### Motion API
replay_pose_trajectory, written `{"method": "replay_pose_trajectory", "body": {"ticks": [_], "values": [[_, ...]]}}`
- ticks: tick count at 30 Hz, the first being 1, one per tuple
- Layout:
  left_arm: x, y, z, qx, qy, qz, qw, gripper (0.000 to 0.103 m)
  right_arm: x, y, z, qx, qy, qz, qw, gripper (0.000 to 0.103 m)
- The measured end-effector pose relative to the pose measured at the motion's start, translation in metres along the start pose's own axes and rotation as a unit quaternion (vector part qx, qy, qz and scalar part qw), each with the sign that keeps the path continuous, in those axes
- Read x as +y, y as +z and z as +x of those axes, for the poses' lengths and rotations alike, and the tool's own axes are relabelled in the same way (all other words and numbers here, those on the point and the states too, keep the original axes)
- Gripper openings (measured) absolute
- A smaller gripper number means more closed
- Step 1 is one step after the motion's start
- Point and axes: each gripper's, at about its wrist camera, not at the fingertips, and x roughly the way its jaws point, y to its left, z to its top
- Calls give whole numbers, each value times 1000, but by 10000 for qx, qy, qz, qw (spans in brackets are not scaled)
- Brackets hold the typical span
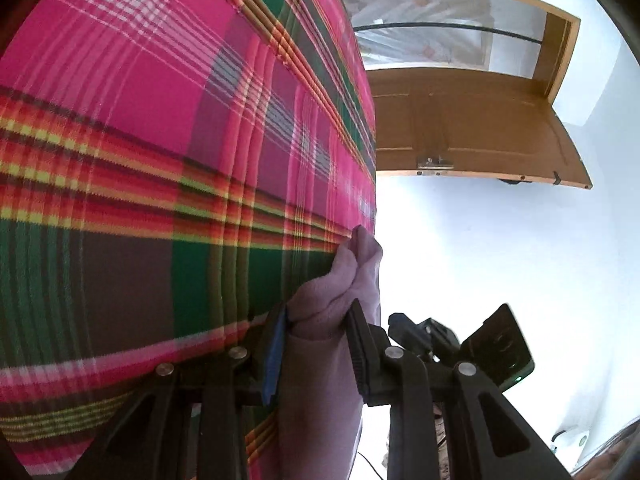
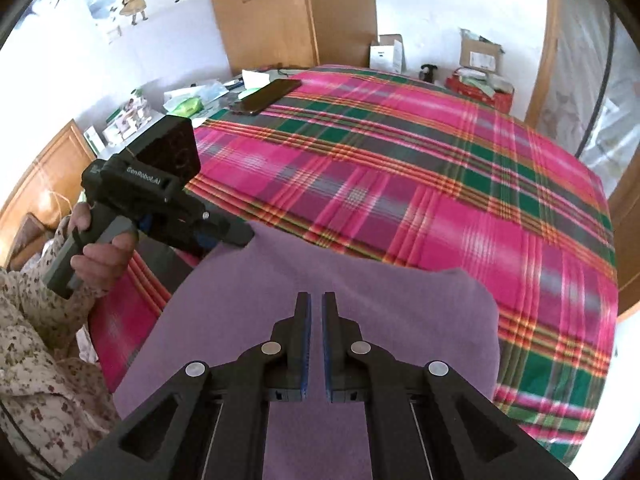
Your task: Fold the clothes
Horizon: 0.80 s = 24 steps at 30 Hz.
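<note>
A lilac fleece garment (image 2: 320, 272) lies over the near edge of a bed covered by a pink, green and red plaid blanket (image 2: 400, 184). My left gripper (image 1: 318, 308) is shut on a bunched edge of the garment (image 1: 360, 256), held beside the blanket (image 1: 160, 120). In the right wrist view a hand holds the left gripper (image 2: 240, 236) at the garment's left corner. My right gripper (image 2: 316, 298) hovers over the middle of the garment, pointing down. Its jaws are shut to a thin slit with nothing between them.
A dark phone (image 2: 268, 96) lies at the far left corner of the bed, next to papers and packets. A wooden wardrobe (image 2: 280, 12) and cardboard boxes (image 2: 476, 56) stand behind. A brown door (image 1: 460, 128) is beyond the bed. A floral sleeve (image 2: 36, 340) is at the left.
</note>
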Motion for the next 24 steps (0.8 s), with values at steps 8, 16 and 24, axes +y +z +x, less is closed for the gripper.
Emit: {"method": "replay_pose_trajectory", "body": {"ticks": [8, 16, 24], "values": [[2, 28, 3, -454, -31, -139, 9989, 8, -8, -12, 1, -70, 74, 260, 9996, 5], [-33, -7, -44, -669, 371, 340, 9965, 23, -21, -21, -23, -486, -139, 538, 9973, 6], [-39, -36, -53, -676, 732, 683, 9927, 34, -41, -63, -66, -932, -578, 1244, 9862, 20]]}}
